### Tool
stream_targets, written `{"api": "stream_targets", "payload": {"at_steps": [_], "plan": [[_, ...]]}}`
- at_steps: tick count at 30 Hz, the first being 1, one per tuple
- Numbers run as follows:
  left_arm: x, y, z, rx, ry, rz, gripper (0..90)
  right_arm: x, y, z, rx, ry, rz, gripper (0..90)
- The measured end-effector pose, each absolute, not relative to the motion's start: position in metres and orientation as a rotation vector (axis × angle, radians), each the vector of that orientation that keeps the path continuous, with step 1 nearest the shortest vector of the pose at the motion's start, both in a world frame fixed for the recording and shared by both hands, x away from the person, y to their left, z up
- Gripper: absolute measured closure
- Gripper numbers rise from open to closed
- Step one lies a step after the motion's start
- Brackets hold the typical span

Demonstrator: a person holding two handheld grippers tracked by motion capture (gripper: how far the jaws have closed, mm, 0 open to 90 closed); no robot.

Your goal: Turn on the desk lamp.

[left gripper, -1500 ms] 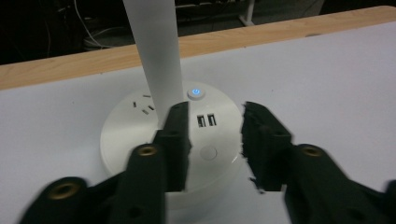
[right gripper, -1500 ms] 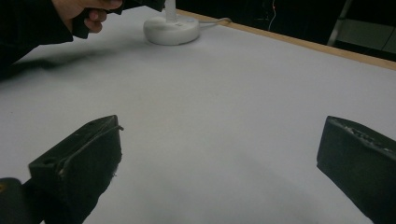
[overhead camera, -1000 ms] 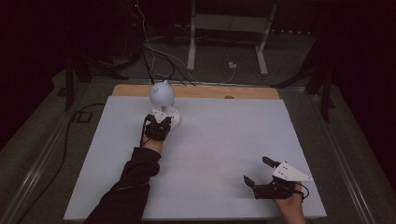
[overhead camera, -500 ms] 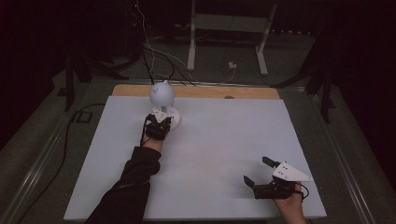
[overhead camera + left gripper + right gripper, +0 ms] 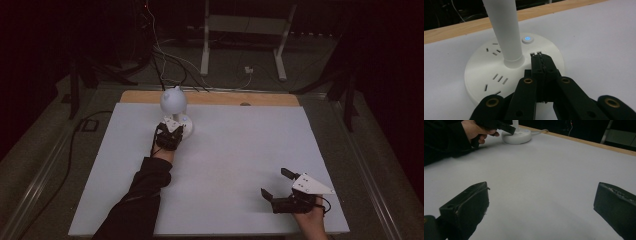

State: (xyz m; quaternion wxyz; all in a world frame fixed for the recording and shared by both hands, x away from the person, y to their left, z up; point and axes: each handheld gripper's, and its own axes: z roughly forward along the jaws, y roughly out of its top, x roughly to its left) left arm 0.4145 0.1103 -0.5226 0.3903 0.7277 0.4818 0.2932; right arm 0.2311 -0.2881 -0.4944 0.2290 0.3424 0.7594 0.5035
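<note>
Two grippers at work over a white counter [image 5: 230, 165] with a wooden strip along its far edge. Left gripper [image 5: 171, 134] sits at the far left part of the counter, right at the white lamp [image 5: 174, 111]. Lamp: round head on a white stem [image 5: 503, 30], standing on a flat disc base [image 5: 484, 72]. Base carries socket slots on its top face and a small round power button [image 5: 527, 39] with a blue lit symbol, just beside the stem. In the left gripper view the jaws are clenched together, nothing between them, tips lying over the near-right part of the base, close below the button; whether they touch the base surface cannot be told. A dark sleeve [image 5: 137, 200] runs from the bottom edge of the high view up to that hand [image 5: 475, 130].

Right gripper [image 5: 280, 187] rests near the counter's near right corner, well apart from the lamp, grey three-cornered plate [image 5: 310, 184] on top. Its jaws are released, spread wide, with bare counter between them in the right gripper view; lamp base and left hand appear far off at upper left there.

Cables [image 5: 165, 55] and a white metal stand [image 5: 245, 35] lie on the dark floor beyond the counter
</note>
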Motion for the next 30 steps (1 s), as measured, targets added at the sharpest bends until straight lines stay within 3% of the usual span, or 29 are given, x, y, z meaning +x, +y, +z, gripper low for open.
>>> {"api": "stream_targets", "payload": {"at_steps": [30], "plan": [[0.4133, 0.1076, -0.522, 1.857, 1.229, 0.763, 90.0, 0.2309, -0.2872, -0.4945, 0.942, 2.096, 1.388, 0.0]]}}
